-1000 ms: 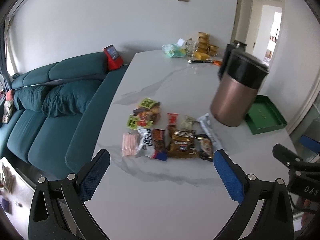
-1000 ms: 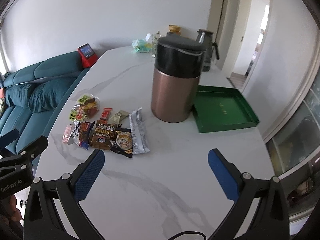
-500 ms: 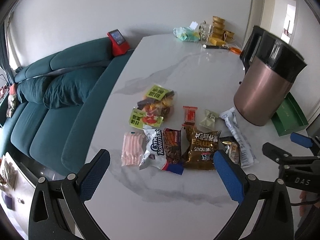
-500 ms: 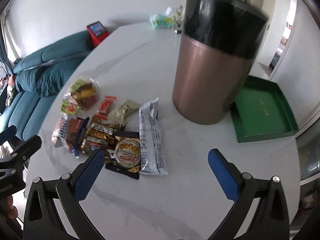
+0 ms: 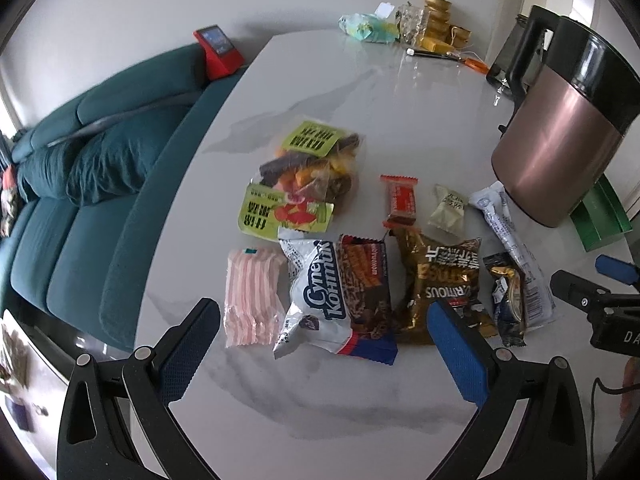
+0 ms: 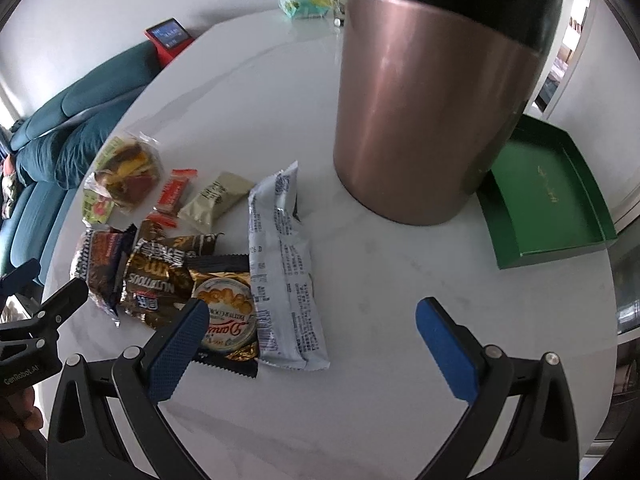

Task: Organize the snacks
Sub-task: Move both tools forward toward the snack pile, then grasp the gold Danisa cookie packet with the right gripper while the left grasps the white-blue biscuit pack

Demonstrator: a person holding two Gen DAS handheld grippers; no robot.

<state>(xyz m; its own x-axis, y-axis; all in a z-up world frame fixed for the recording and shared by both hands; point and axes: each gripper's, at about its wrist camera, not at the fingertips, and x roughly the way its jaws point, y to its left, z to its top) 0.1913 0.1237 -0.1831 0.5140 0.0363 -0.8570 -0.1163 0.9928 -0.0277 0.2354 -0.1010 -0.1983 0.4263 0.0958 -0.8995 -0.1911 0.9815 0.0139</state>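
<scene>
Several snack packets lie in a cluster on the white marble table (image 5: pixel 320 392). In the left wrist view I see a pink striped pack (image 5: pixel 250 296), a white and blue pack (image 5: pixel 316 300), a gold Nutritious pack (image 5: pixel 440 280) and a clear bag of mixed sweets (image 5: pixel 308 172). My left gripper (image 5: pixel 324 348) is open just above the white and blue pack. In the right wrist view a long white packet (image 6: pixel 280 264) and a Danish cookie pack (image 6: pixel 224 312) lie between the fingers. My right gripper (image 6: pixel 312 348) is open over them. An empty green tray (image 6: pixel 548 200) sits at the right.
A tall copper bin with a black lid (image 6: pixel 432 100) stands close behind the snacks, between them and the tray. A teal sofa (image 5: pixel 80 184) runs along the table's left edge. Jars, a tissue pack and a kettle (image 5: pixel 516 56) stand at the table's far end.
Both grippers have moved forward and down toward the snack cluster. The snacks and the copper bin now look much larger and nearer. Both stay open.
</scene>
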